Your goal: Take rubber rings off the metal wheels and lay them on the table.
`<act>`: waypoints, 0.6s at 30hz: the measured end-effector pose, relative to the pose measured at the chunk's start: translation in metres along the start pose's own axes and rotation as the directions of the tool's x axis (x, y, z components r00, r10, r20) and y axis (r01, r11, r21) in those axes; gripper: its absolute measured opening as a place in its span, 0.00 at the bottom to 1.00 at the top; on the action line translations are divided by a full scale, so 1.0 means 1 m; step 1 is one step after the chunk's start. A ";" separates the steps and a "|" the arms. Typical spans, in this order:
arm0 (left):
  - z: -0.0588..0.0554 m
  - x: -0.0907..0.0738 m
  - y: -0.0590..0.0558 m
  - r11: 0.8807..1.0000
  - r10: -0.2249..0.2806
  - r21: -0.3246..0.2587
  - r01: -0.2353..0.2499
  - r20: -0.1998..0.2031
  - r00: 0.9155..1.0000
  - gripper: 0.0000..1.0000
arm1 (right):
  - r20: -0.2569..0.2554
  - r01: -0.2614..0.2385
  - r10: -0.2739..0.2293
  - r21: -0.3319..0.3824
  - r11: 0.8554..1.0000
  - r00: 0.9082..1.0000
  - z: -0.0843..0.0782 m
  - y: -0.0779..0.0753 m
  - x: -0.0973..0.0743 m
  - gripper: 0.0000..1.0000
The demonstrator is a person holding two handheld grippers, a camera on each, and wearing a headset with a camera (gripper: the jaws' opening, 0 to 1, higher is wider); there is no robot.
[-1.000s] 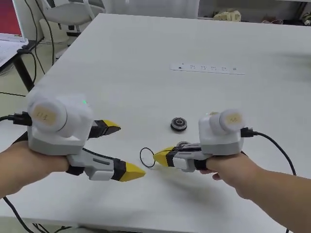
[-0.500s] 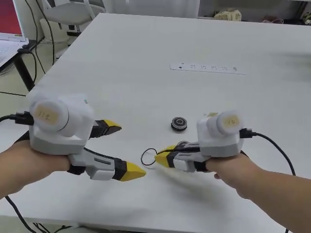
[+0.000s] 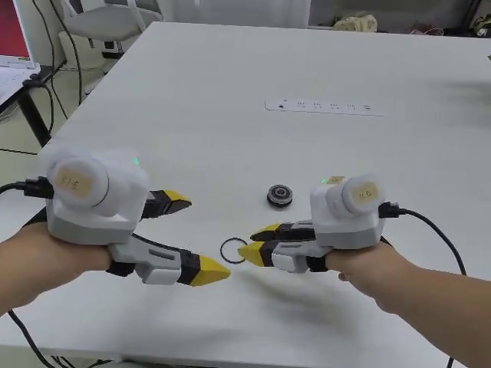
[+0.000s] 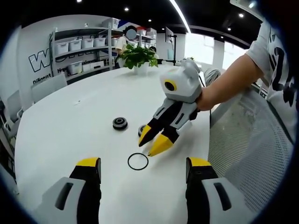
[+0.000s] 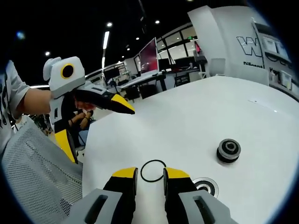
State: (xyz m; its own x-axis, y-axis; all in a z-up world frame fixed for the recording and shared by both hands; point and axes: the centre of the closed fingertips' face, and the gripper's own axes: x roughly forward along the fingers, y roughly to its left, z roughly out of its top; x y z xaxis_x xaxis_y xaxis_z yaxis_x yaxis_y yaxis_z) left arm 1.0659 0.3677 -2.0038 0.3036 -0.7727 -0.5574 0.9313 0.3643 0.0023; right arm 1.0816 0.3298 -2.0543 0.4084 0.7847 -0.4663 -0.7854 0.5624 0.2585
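A thin black rubber ring [image 3: 222, 251] lies flat on the white table [image 3: 230, 92], just past the tips of my right gripper [image 3: 257, 242], whose jaws stand slightly apart and hold nothing. In the right gripper view the ring [image 5: 153, 160] sits beyond the right gripper [image 5: 151, 173]. My left gripper [image 3: 198, 236] is wide open on the ring's left, and the ring [image 4: 128, 161] lies between its jaws' line. A black-tyred metal wheel [image 3: 281, 195] [image 5: 229, 150] [image 4: 120, 123] stands farther back. A bare metal wheel [image 5: 205, 185] lies beside the right gripper.
A white power strip [image 3: 322, 107] lies across the far middle of the table. The table's near edge runs just below both hands. Off the far left corner stands an office chair [image 3: 107, 19].
The right gripper's jaws have parted and drawn slightly back. The ring, which hung at their tip, now lies loose on the table. The left gripper has hardly moved.
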 end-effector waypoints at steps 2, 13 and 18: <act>0.002 0.002 0.000 1.000 -0.002 0.002 0.002 0.001 1.000 0.71 | 0.008 0.002 -0.002 0.000 1.000 1.000 0.002 -0.001 -0.003 0.21; 0.011 0.010 0.000 1.000 -0.015 0.004 0.015 0.006 1.000 0.70 | 0.041 0.030 -0.030 -0.004 1.000 0.999 0.009 -0.013 -0.021 0.28; 0.014 0.014 0.002 1.000 -0.015 -0.003 0.015 0.012 1.000 0.70 | 0.046 0.045 -0.045 -0.014 0.999 0.998 0.008 -0.018 -0.028 0.30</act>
State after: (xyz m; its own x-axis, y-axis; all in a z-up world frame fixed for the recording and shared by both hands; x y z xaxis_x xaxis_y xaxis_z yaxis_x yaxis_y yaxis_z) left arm 1.0748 0.3502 -1.9996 0.2919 -0.7843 -0.5474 0.9351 0.3542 -0.0088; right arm 1.0875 0.2998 -2.0392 0.4643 0.7700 -0.4377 -0.7726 0.5937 0.2249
